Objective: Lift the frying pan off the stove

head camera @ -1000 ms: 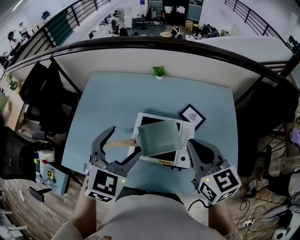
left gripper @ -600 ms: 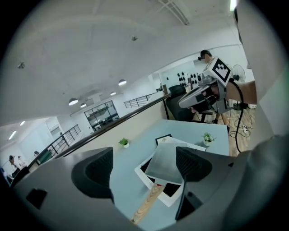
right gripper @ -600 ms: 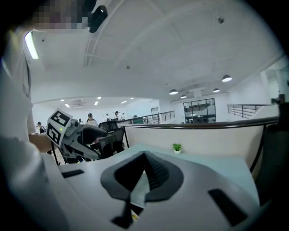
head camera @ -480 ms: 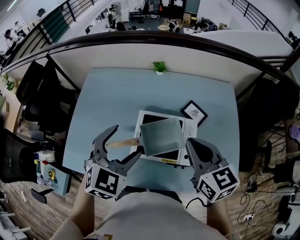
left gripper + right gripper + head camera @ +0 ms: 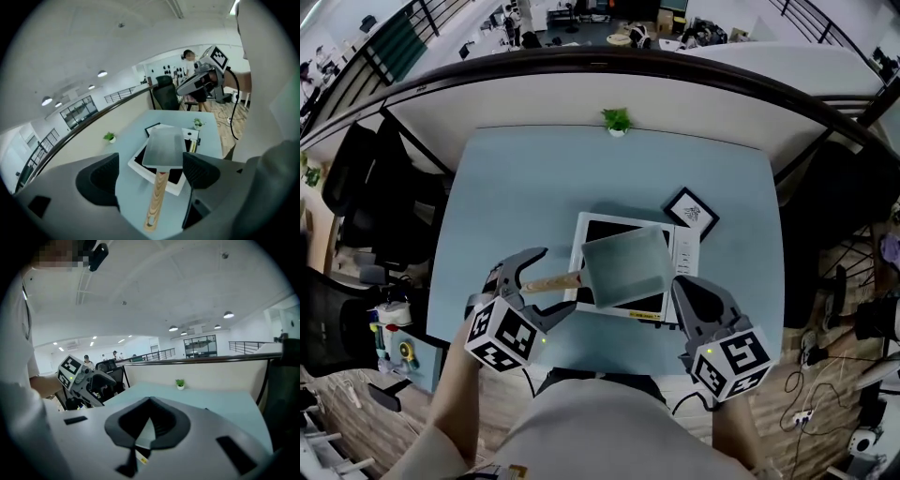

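Note:
A square grey frying pan (image 5: 625, 268) sits on the white stove (image 5: 682, 261) with the black top, in the middle of the pale blue table. Its wooden handle (image 5: 549, 281) points left. My left gripper (image 5: 553, 281) is open, one finger on each side of the handle's end, not touching it. In the left gripper view the pan (image 5: 163, 148) and handle (image 5: 156, 199) lie straight ahead between the open left gripper (image 5: 151, 174) pads. My right gripper (image 5: 679, 287) is shut and holds nothing, at the stove's near right corner. In its own view the right gripper (image 5: 150, 400) tips meet.
A small potted plant (image 5: 616, 119) stands at the table's far edge. A black framed picture (image 5: 690, 214) lies right of the stove. Dark office chairs (image 5: 380, 187) stand left of the table, and a low partition with a rail (image 5: 609, 70) runs behind it.
My left gripper has tilted and settled lower around the handle's end. The pan stays on the stove. The right gripper has hardly moved.

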`<state>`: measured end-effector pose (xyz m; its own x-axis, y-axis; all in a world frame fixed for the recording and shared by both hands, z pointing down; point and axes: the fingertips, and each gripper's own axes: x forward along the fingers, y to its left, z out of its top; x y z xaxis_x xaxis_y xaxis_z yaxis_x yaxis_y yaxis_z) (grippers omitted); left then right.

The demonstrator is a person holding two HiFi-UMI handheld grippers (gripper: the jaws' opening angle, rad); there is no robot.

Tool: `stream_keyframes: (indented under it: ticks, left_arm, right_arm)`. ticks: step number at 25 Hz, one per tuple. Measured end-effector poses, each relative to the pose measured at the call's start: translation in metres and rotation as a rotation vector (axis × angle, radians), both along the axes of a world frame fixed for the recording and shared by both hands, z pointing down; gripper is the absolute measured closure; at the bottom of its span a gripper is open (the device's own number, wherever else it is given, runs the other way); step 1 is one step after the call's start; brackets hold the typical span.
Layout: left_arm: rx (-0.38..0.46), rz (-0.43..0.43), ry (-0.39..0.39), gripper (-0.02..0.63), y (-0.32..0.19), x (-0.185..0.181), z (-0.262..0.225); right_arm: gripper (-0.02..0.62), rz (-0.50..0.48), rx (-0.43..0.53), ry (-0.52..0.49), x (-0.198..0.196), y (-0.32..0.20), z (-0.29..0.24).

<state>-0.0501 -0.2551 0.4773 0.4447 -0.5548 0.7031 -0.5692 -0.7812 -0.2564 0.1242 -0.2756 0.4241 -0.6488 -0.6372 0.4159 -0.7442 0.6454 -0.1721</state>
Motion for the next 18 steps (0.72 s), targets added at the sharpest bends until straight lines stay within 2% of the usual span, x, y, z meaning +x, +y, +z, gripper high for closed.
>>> stream_keyframes:
  ticks: [4, 12, 18]
  left_arm:
    - [-0.108, 0.050, -0.085, 0.186, 0.002, -0.005, 0.037]
    - [-0.283, 0.082, -0.180, 0.186, 0.002, -0.016, 0.106]
    - [-0.447, 0.131, -0.263, 0.187, 0.013, -0.021, 0.162]
  right_arm:
    - [0.592, -0.001, -0.031, 0.012, -0.005, 0.002, 0.015]
    - [0.592, -0.016, -0.103, 0.022, -0.022, 0.009, 0.044]
    - [0.592, -0.012, -0.167, 0.035, -0.025, 0.017, 0.071]
